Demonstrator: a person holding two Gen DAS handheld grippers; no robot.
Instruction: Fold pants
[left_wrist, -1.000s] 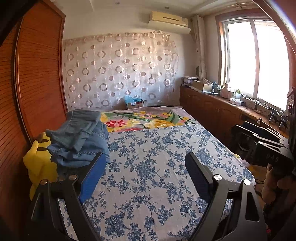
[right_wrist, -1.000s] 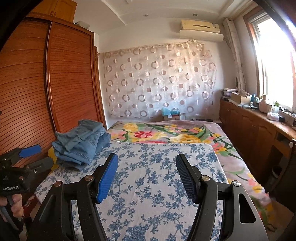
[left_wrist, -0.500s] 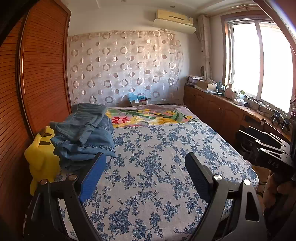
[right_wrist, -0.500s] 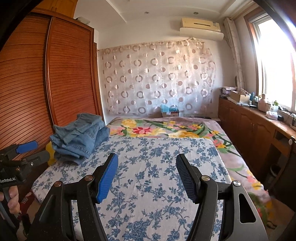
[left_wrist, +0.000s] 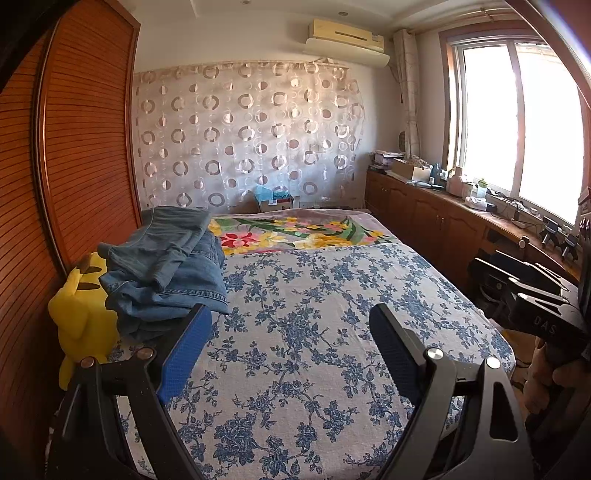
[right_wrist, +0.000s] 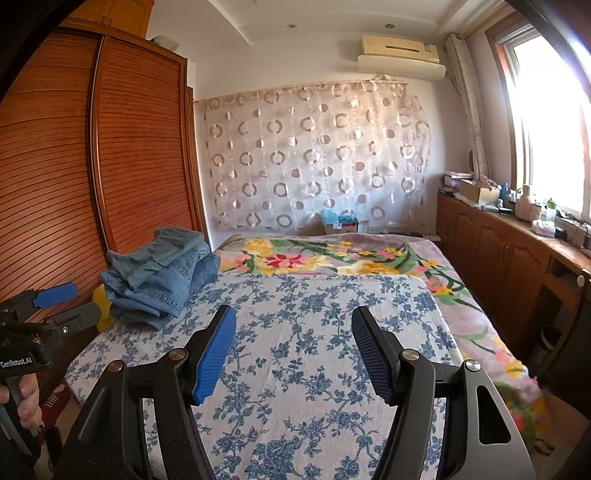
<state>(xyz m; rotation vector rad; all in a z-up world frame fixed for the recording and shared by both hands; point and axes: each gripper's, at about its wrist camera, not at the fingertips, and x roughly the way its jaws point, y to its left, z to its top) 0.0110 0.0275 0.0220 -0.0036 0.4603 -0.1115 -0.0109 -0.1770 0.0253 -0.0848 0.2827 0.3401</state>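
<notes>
In the left wrist view, the left gripper (left_wrist: 290, 332) stood wide apart and held nothing. The heap of blue denim pants (left_wrist: 166, 269) sat on the far left of the bed with the blue flower sheet (left_wrist: 332, 332), beside a yellow plush toy (left_wrist: 79, 317).

In the right wrist view, the right gripper (right_wrist: 293, 343) was also spread, with nothing in it. The pants (right_wrist: 155, 277) lay well away. A good start would be to take just the top pair and pull it to the bare middle.
</notes>
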